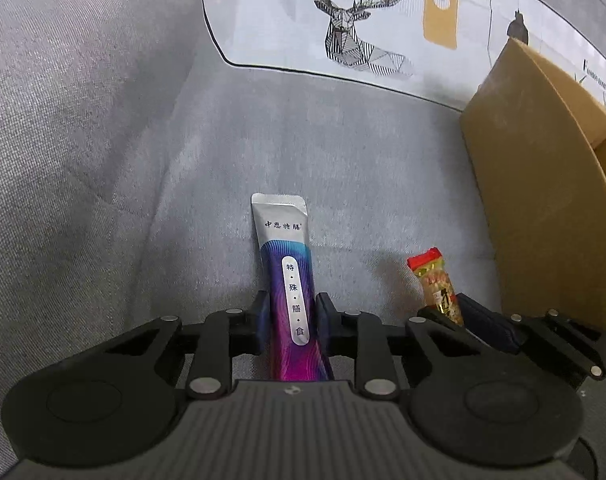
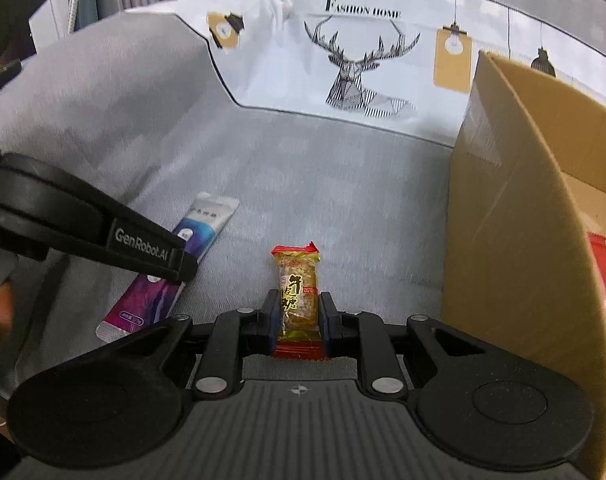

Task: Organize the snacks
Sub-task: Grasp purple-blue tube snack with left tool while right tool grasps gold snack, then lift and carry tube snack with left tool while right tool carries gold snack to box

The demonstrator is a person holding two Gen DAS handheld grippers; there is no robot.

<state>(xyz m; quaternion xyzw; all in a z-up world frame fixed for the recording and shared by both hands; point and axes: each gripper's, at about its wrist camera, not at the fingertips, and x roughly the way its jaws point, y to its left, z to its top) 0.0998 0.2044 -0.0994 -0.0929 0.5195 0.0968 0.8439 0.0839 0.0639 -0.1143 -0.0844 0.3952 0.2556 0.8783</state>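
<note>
The left gripper point(image 1: 291, 312) has its fingers point(image 1: 263, 316) pinching the purple sachet point(image 1: 293, 280) across its middle, the sachet lying flat on the grey sofa seat point(image 1: 143, 160). The right gripper point(image 2: 297, 316) pinches the yellow snack bar point(image 2: 297, 296), also on the seat. Both snacks lie left of the cardboard box point(image 2: 515, 208), the bar nearer it; a red packet point(image 2: 605, 280) lies inside the box.

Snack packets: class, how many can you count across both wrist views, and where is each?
3. A purple sachet in the left gripper; a yellow candy in the right gripper; a red packet inside the cardboard box, which may hide more.
</note>
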